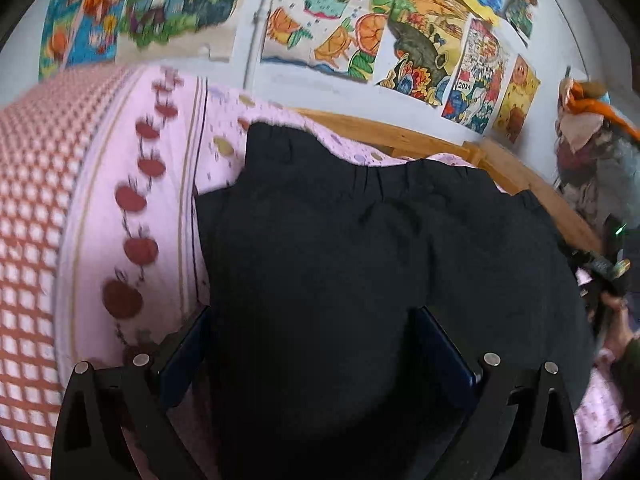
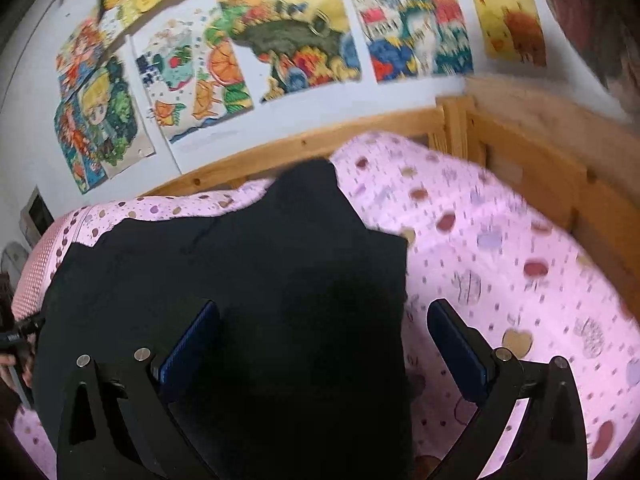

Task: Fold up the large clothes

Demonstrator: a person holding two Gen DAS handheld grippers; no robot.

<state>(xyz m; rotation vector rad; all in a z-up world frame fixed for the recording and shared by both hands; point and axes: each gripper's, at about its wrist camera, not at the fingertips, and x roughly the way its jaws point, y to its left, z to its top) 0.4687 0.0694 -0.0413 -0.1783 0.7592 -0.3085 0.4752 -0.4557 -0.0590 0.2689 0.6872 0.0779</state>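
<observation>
Black fabric garment (image 1: 360, 260): lies spread on pink patterned bedsheet (image 2: 500, 248), gathered edge toward wooden bed frame (image 2: 520, 152). We hold left gripper (image 1: 312, 344) and right gripper (image 2: 324, 340) jaws wide apart over garment, gripping nothing.

**Home bedroom, likely a child's**

We see a wooden bed frame (image 2: 532, 148), a pink patterned sheet (image 2: 500, 248), and colourful hand-drawn pictures (image 1: 420, 36) on the far white wall (image 2: 320, 104). Pink checked bedding (image 1: 36, 200) lies left.
</observation>
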